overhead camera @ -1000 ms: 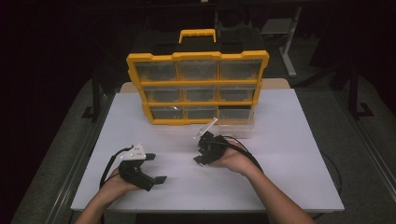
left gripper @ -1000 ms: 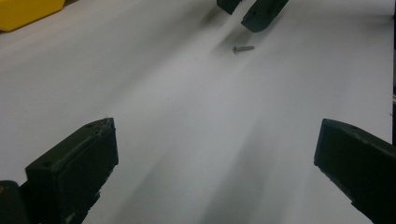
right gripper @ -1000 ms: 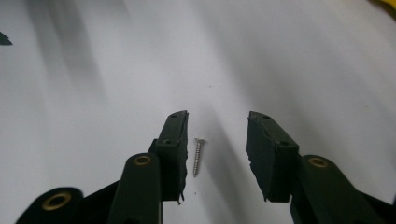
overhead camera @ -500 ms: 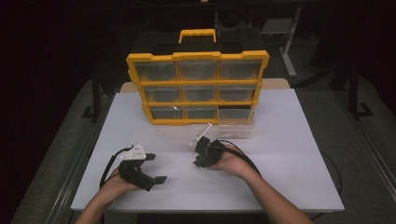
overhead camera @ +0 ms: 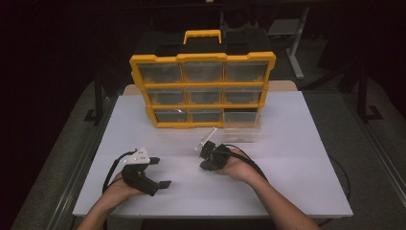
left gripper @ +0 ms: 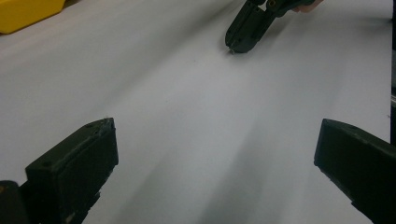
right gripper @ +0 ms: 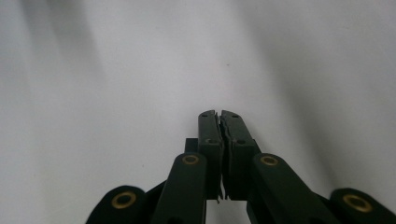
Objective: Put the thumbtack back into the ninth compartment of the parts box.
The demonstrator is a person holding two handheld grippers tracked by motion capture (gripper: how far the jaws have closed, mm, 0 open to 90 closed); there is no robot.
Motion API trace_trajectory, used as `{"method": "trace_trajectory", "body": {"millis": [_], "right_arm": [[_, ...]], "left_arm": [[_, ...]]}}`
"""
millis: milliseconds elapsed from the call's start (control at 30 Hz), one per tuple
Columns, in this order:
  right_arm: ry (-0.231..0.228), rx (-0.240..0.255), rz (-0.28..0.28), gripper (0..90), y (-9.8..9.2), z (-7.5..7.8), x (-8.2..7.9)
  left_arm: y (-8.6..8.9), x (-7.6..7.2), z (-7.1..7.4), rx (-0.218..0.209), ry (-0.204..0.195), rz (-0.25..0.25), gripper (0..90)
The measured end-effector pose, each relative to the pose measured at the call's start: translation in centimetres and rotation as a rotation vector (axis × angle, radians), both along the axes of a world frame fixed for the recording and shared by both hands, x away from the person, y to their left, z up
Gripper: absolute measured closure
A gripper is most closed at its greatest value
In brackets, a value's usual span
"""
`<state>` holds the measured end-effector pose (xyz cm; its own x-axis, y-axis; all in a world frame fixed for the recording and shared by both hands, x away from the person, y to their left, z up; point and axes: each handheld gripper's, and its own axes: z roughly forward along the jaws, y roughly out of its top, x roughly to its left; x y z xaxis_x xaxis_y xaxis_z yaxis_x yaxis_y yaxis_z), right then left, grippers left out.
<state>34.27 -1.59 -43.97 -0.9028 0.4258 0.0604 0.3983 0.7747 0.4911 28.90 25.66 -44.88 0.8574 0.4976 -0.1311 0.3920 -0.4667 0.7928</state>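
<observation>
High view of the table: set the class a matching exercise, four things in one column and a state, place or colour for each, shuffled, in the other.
Things:
1. left tool
2. right tool
3. organiser handle
4. clear drawer

Descriptions:
A. yellow
B. jaws wide apart
C. pulled out onto the white table
D. jaws closed together, just closed, nothing visible between them

Pairs: 1-B, 2-D, 3-A, 4-C

table [overhead camera: 297,158]: matt white, smooth | organizer [overhead camera: 203,91]: yellow plastic, clear drawers
</observation>
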Motion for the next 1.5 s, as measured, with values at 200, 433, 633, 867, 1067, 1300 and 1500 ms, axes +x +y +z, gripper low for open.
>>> {"method": "trace_trajectory", "body": {"millis": [200, 433, 633, 867, 1067, 1300, 1500], "right_arm": [[0.001, 0.003, 0.005, 86.4, -0.1, 0.0, 0.1], [-0.006, 0.031, 0.003, 86.2, -0.6, 0.9, 0.4], [-0.007, 0.058, -0.009, 86.3, -1.2, 2.1, 0.6], [-0.015, 0.089, -0.013, 86.3, -2.1, 3.9, 0.9], [-0.028, 0.106, -0.009, 86.2, -2.7, 5.2, 1.0], [-0.051, 0.128, -0.007, 86.3, -3.7, 6.8, 1.2], [-0.064, 0.15, -0.022, 86.2, -4.6, 8.1, 1.5]], "left_arm": [[0.0, 0.1, 0.0, 0.0, 0.0, 0.001, 0.0], [0.0, 0.1, 0.0, -0.004, 0.0, 0.003, 0.0], [0.1, 0.1, 0.0, -0.004, -0.002, 0.003, 0.0], [0.1, 0.1, 0.0, -0.003, -0.003, -0.001, 0.0], [0.0, 0.0, 0.0, -0.003, -0.004, -0.003, 0.0], [-0.1, 0.0, 0.0, 0.001, -0.004, -0.006, 0.0], [-0.2, 0.0, 0.0, 0.002, -0.004, -0.009, 0.0]]}}
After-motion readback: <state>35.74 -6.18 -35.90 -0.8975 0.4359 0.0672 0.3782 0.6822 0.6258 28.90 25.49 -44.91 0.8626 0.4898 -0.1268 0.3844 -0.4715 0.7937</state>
